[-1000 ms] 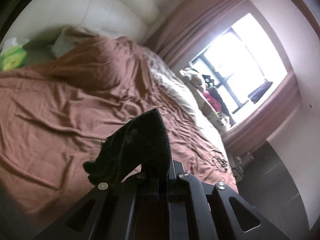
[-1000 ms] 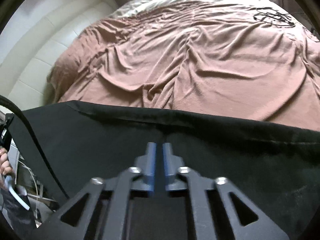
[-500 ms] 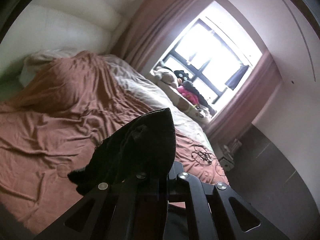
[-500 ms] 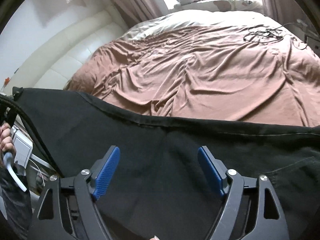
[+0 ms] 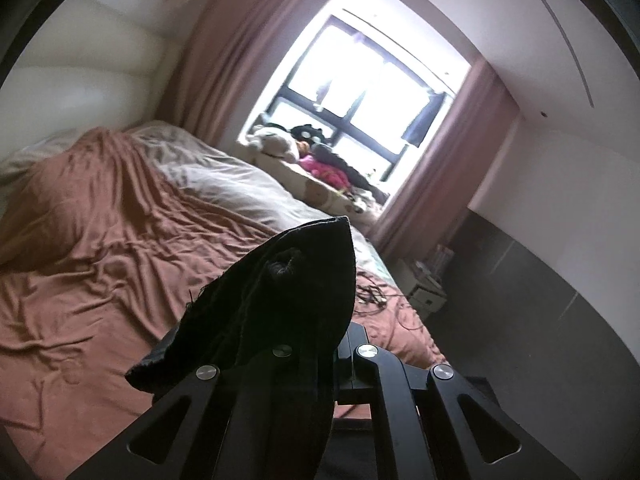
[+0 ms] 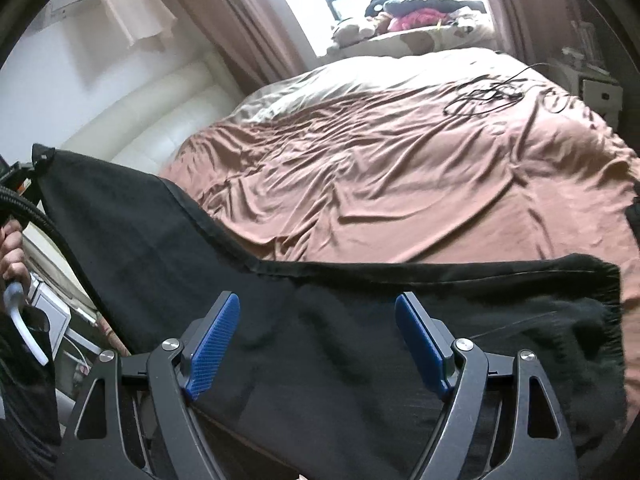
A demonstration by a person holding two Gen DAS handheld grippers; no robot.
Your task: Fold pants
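Note:
The black pants [image 6: 304,320] hang stretched above the near edge of the bed. My left gripper [image 5: 320,344] is shut on one corner of the pants [image 5: 288,292], which stands up and hides its fingertips. In the right wrist view that held corner [image 6: 44,156] is lifted high at the far left. My right gripper [image 6: 318,340] is open and empty, its blue pads [image 6: 212,340] wide apart just over the middle of the pants. The pants' other end [image 6: 600,320] droops at the right.
The bed has a wrinkled brown cover [image 6: 400,168] and a white headboard [image 6: 160,116]. Tangled black cables [image 6: 484,96] lie near its far corner. Clothes and soft toys pile on the window sill [image 6: 412,16]. A small white cabinet [image 5: 428,292] stands beside the bed.
My right gripper has opened and let go of the pants. My left gripper has lifted and tilted up towards the window with its corner still held.

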